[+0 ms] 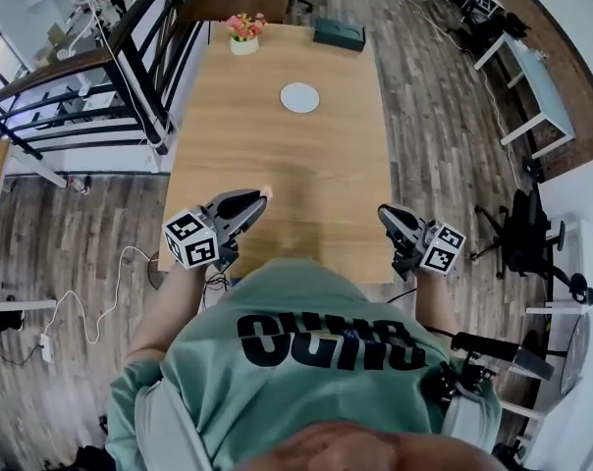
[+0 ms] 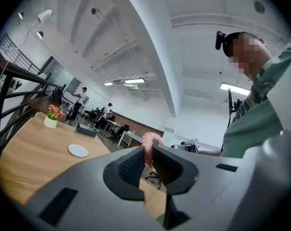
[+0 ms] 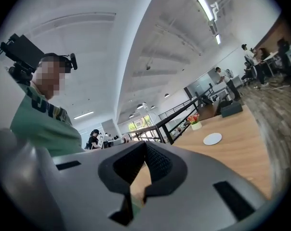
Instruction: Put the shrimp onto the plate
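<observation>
Sticking up past the tips, the shrimp [image 2: 151,139] is pinched between the jaws of the left gripper [image 2: 148,151]; the plate [image 1: 299,97] is seen well ahead of them. The right gripper [image 3: 145,146] is held with jaws pressed together.

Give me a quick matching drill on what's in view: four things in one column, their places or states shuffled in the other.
Things:
1. shrimp
2. plate
3. flower pot
4. right gripper

Places or states:
A. jaws together, nothing between them
B. near the far left corner of the table
C. pinched between the jaws of the left gripper
D. bare, on the table's far half

Pairs: 1-C, 2-D, 3-B, 4-A.
</observation>
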The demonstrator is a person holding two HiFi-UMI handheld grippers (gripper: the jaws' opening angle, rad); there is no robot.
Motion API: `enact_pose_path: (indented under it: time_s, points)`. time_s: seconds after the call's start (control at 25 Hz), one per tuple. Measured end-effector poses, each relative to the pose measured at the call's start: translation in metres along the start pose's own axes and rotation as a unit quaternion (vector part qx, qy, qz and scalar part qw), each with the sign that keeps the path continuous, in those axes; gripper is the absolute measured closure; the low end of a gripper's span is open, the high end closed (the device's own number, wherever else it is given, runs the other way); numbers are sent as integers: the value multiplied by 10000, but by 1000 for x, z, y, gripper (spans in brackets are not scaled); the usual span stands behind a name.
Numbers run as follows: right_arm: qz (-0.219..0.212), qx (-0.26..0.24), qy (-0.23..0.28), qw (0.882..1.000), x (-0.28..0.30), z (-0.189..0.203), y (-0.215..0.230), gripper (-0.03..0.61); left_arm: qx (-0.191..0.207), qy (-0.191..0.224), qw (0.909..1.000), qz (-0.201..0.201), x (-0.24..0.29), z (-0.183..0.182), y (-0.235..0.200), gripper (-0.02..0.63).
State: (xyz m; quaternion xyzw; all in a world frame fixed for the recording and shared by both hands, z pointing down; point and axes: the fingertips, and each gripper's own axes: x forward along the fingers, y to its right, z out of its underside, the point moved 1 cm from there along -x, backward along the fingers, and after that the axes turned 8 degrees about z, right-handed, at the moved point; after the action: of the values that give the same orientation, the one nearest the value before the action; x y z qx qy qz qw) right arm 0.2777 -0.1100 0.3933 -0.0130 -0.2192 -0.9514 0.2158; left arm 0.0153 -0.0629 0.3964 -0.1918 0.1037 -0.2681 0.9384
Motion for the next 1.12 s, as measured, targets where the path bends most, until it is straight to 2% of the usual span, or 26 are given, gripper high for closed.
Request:
enact_pose_path:
  time_s: [0.16, 0.28, 0.52, 0.84, 0.96, 1.12]
  points:
    - [290, 90, -206, 9993, 60, -16, 3, 571, 47, -184, 9996, 201, -25, -23, -60, 561]
    - [305, 229, -290, 9989, 95, -21, 10, 571, -30, -291, 9993, 232, -32, -26, -96, 561]
    - [110, 360, -617, 9974, 122, -13, 42, 571, -208, -268, 9994, -46, -18, -16, -136, 561]
    - [-792, 112, -588, 9951, 148, -22, 114, 571, -201, -137, 9940, -1063, 15, -19, -159, 561]
    - [-978, 25, -397, 9944, 178, -36, 129, 571, -202, -182, 9923, -1212, 26, -21, -163, 561]
    - [-1176, 116, -142, 9929, 213, -34, 117, 571, -212, -429, 9917, -1198, 36, -31, -190, 561]
